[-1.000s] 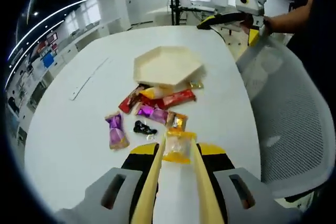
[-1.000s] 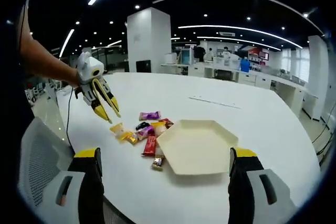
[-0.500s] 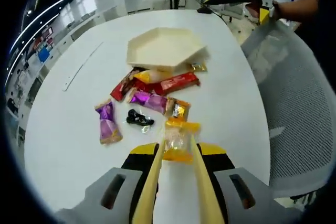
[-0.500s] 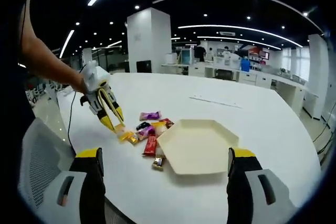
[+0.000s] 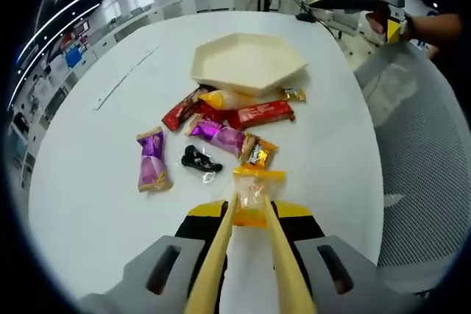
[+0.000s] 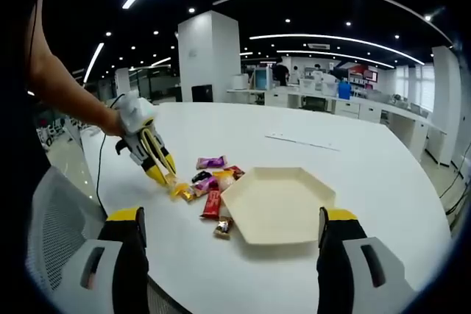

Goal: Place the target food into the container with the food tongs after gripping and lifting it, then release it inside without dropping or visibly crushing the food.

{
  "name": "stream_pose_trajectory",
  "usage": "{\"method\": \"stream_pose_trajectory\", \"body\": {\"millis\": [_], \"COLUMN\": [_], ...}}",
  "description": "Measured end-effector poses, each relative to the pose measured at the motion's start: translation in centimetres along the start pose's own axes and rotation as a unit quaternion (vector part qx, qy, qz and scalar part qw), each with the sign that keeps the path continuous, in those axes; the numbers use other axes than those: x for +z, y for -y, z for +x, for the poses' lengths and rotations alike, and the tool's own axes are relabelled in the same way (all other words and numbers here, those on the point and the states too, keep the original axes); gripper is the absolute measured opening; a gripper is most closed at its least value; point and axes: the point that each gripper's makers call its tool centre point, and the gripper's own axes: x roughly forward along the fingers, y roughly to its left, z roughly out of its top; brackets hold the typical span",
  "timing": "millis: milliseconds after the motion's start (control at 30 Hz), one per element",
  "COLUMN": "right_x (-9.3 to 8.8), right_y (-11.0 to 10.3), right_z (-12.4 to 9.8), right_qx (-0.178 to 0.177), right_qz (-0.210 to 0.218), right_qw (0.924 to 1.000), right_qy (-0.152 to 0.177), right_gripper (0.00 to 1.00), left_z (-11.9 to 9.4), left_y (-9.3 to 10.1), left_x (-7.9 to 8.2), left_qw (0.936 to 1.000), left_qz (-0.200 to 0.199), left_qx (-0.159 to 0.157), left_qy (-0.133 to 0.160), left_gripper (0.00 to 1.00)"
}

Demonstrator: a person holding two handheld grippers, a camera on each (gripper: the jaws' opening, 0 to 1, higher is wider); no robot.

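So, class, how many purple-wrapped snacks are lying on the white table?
2. One purple snack lies alone at the left of the pile; the other lies in the middle, beside the red wrappers. More may be hidden underneath.

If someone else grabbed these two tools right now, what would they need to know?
Left gripper: its tongs are shut on a yellow wrapped snack, low over the white table.
Right gripper: open, holding nothing, facing the tray.
The hexagonal tray is empty; the other wrapped snacks lie in a pile beside it.
Done: snack gripped.
Left: lift it, carry it over the tray, release it gently inside.
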Motion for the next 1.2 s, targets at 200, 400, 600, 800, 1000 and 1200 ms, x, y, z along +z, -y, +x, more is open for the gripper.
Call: {"method": "stream_pose_trajectory", "body": {"millis": [200, 400, 600, 800, 1000, 1200], "right_x": [0.4, 0.2, 0.2, 0.2, 0.4, 0.0], "right_y": [0.3, 0.0, 0.2, 0.1, 0.5, 0.2], "right_z": [-0.3, -0.2, -0.3, -0.2, -0.3, 0.0], "right_qx": [-0.011, -0.006, -0.008, -0.007, -0.02, -0.015], "right_qz": [-0.009, -0.02, -0.018, -0.021, -0.028, -0.039], "right_qw": [0.9999, 0.9998, 0.9998, 0.9998, 0.9994, 0.9991], "right_qy": [0.006, 0.001, 0.002, 0.0, 0.007, -0.004], "right_gripper": [0.9, 0.88, 0.86, 0.85, 0.87, 0.91], "left_z": [-1.0, -1.3, -2.0, -2.8, -2.7, -2.4], "left_y": [-0.3, -0.3, -0.4, -0.6, -1.0, -1.5], "left_x": [0.5, 0.7, 1.5, 3.7, 5.2, 8.1], "left_qw": [0.9991, 0.9987, 0.9969, 0.996, 0.9964, 0.9963], "left_qz": [-0.04, -0.048, -0.073, -0.07, -0.063, -0.056], "left_qx": [0.003, 0.003, 0.002, -0.006, -0.009, -0.002], "left_qy": [0.014, 0.019, 0.031, 0.055, 0.056, 0.066], "left_gripper": [0.17, 0.16, 0.16, 0.16, 0.16, 0.16]}}
